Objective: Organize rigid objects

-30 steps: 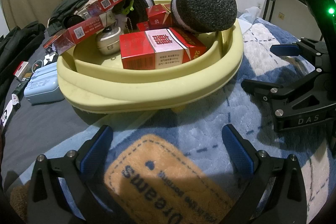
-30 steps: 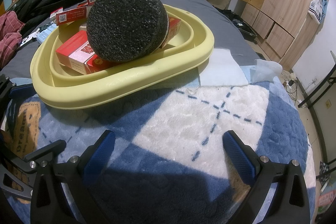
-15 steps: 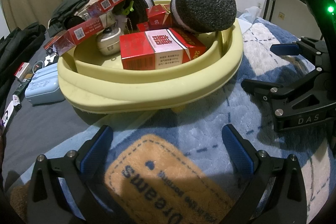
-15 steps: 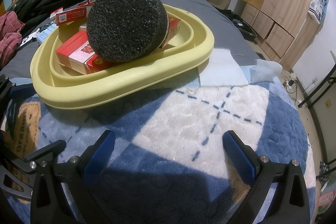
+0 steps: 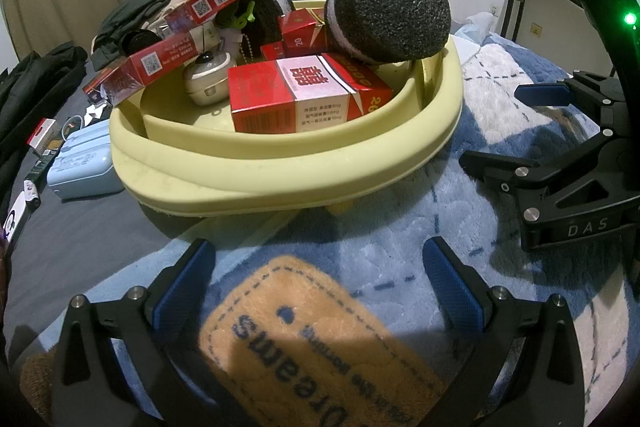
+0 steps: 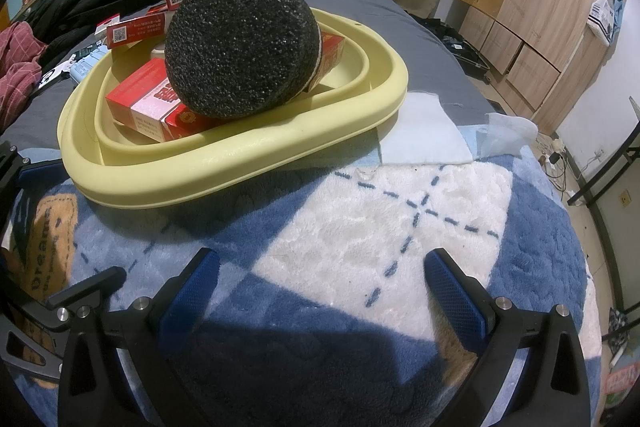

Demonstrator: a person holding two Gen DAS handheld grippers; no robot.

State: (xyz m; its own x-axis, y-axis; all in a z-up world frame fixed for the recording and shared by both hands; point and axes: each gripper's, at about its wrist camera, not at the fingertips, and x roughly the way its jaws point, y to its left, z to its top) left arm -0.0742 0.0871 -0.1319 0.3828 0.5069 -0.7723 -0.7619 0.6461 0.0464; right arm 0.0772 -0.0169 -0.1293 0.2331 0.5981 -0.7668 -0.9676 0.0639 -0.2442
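While both hand-held grippers, left (image 5: 318,281) and right (image 6: 320,281), gape wide and empty, pale yellow basin (image 5: 280,163) on blue blanket (image 6: 360,227), holding dark round sponge (image 6: 240,43), red boxes (image 5: 296,95) marked "20", blanket patch (image 5: 316,343) reading "Dreams".

The black sponge (image 6: 240,43) hides most of the basin's (image 6: 224,175) contents behind it, toward 12 o'clock; small print on the red box (image 5: 296,99) is unreadable.
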